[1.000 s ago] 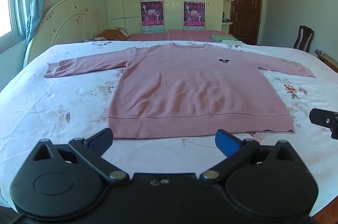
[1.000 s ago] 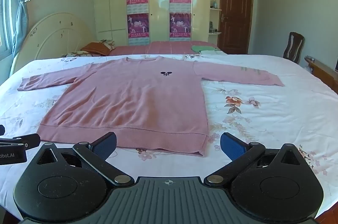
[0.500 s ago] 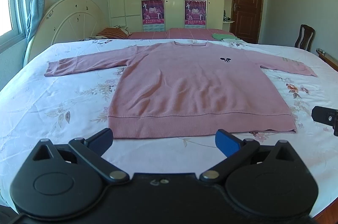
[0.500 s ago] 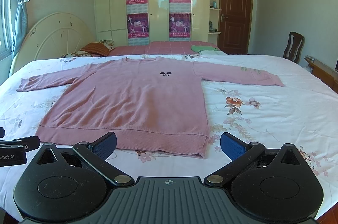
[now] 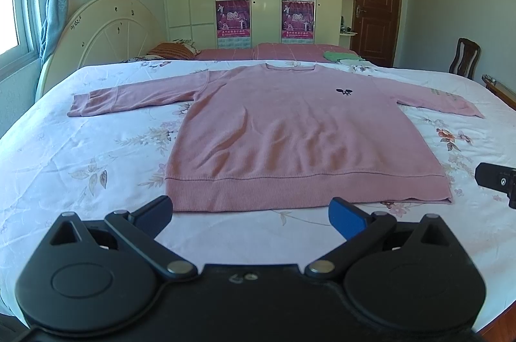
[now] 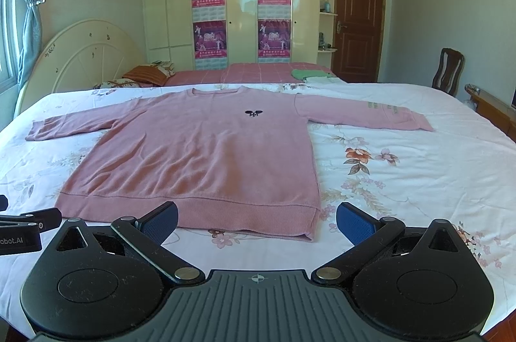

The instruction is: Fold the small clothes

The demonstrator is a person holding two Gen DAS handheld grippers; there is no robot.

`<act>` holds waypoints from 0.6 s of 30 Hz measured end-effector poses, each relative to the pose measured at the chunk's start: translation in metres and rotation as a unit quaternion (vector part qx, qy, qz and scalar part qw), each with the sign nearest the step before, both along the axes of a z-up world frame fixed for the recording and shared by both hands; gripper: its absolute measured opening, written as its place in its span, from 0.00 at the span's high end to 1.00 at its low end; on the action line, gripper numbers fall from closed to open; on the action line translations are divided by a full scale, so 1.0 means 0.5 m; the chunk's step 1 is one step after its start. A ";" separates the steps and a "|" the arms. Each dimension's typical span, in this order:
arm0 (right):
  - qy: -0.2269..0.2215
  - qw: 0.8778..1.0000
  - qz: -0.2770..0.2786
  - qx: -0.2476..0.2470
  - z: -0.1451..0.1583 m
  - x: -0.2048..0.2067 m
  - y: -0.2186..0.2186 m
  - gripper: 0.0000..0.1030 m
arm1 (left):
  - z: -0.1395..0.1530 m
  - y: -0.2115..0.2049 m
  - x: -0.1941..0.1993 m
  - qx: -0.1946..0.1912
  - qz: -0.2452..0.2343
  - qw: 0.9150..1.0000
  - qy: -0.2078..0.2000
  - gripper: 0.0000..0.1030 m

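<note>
A pink long-sleeved sweater [image 5: 290,129] [image 6: 206,155] lies flat and face up on the bed, sleeves spread to both sides, hem toward me. A small black emblem [image 5: 343,91] marks its chest. My left gripper [image 5: 251,213] hovers open just short of the hem, toward its left half, with nothing between its blue pads. My right gripper [image 6: 258,219] is open too, in front of the hem's right corner [image 6: 309,234]. Each gripper shows at the edge of the other's view: the right gripper's body [image 5: 496,180], the left gripper's body [image 6: 22,229].
The bed carries a white floral sheet [image 5: 80,155]. A cream headboard [image 5: 106,29] stands at the left, pillows [image 6: 145,76] and a green folded cloth [image 6: 309,73] at the far side. A wardrobe with posters [image 6: 242,16], a brown door [image 6: 358,19] and a wooden chair [image 6: 448,71] stand beyond.
Both views have shifted only slightly; the sweater lies as before and both grippers stay open.
</note>
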State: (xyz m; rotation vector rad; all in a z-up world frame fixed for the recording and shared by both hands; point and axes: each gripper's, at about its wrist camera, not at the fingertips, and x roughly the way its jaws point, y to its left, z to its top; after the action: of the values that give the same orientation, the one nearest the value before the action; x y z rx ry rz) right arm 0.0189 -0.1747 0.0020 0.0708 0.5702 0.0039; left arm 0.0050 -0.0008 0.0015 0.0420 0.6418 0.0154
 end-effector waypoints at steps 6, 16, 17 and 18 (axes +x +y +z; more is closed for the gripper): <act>0.000 1.000 -0.001 0.001 0.000 -0.003 0.001 0.00 | 0.003 -0.002 -0.003 0.001 -0.002 1.000 -0.005 0.00; -0.001 1.000 0.000 0.002 0.000 -0.002 0.002 0.00 | 0.003 -0.001 -0.004 0.001 -0.004 1.000 -0.006 0.00; -0.001 1.000 0.000 0.002 0.000 -0.002 0.002 0.00 | 0.003 0.000 -0.003 0.000 -0.004 1.000 -0.006 0.00; -0.001 1.000 0.000 0.002 0.000 -0.002 0.001 0.00 | 0.003 0.000 -0.004 0.001 -0.004 1.000 -0.006 0.00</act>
State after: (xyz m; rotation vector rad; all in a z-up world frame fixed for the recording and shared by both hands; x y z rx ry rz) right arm 0.0180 -0.1740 0.0020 0.0741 0.5686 0.0043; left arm 0.0030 -0.0008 0.0030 0.0452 0.6290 0.0088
